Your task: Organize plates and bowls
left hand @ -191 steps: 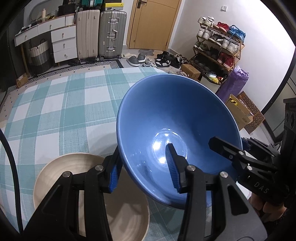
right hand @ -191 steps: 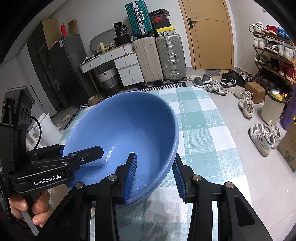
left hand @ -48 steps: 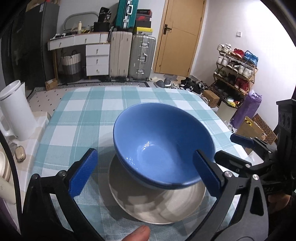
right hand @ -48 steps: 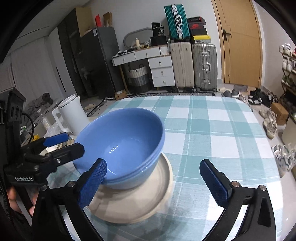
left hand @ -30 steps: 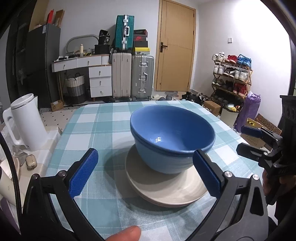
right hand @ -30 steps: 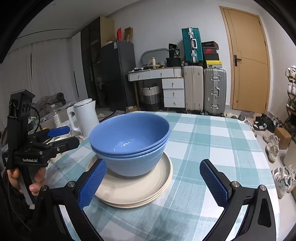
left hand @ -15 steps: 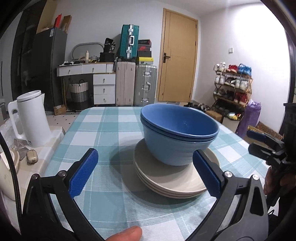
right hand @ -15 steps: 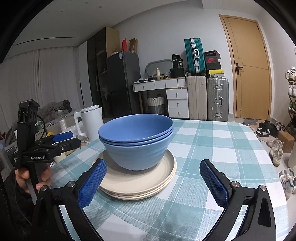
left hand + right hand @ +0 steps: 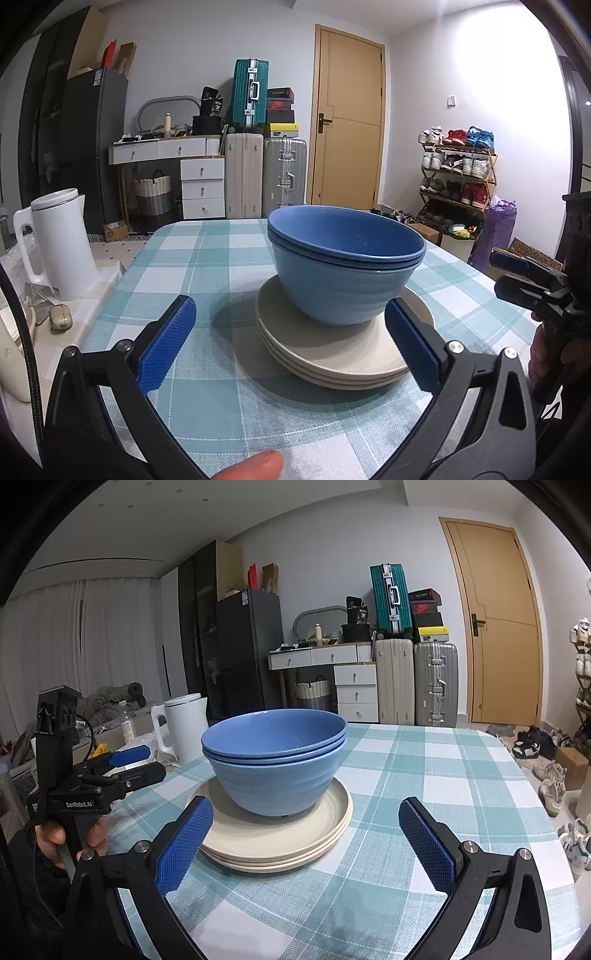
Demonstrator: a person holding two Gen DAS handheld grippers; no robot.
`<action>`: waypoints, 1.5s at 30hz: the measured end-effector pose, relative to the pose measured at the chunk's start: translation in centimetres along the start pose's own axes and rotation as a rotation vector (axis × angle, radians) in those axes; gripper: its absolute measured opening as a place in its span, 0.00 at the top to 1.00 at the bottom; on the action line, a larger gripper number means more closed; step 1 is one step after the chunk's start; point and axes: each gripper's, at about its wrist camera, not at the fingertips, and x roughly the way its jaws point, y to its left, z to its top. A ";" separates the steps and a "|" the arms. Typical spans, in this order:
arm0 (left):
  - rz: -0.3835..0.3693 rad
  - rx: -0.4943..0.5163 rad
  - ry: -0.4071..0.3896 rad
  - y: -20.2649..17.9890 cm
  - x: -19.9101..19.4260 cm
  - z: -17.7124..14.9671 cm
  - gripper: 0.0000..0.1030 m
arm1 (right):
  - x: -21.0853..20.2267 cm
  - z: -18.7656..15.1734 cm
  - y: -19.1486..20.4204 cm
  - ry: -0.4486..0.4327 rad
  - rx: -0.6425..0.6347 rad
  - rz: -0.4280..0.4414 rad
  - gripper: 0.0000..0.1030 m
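Note:
Two nested blue bowls stand upright on a stack of cream plates on the checked tablecloth. My left gripper is open and empty, low over the table, its blue pads on either side of the stack's near edge and short of it. In the right wrist view my right gripper is also open and empty, close in front of the plates. Each gripper shows in the other's view: the right one at the right edge, the left one at the left, held by a hand.
A white kettle stands on a side surface left of the table, with small items beside it. Suitcases, a drawer unit and a shoe rack stand across the room. The table's right edge drops to the floor.
Both grippers have sunk lower and tilted up to a near-level view of the stack. The bowls and plates have not moved. Both stay open.

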 end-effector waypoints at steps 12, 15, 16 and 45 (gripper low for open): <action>-0.014 -0.005 -0.013 0.2 0.4 -0.5 0.01 | -0.4 -0.1 0.6 -0.020 -0.029 0.005 0.00; -0.013 -0.003 -0.016 0.3 0.4 -0.5 0.01 | -0.4 -0.2 0.6 -0.020 -0.029 0.006 0.00; -0.015 -0.002 -0.017 0.3 0.4 -0.5 0.01 | -0.4 -0.2 0.6 -0.020 -0.030 0.006 0.00; -0.017 0.009 -0.021 0.2 0.4 -0.5 0.01 | -0.3 -0.3 0.7 -0.022 -0.020 0.009 0.00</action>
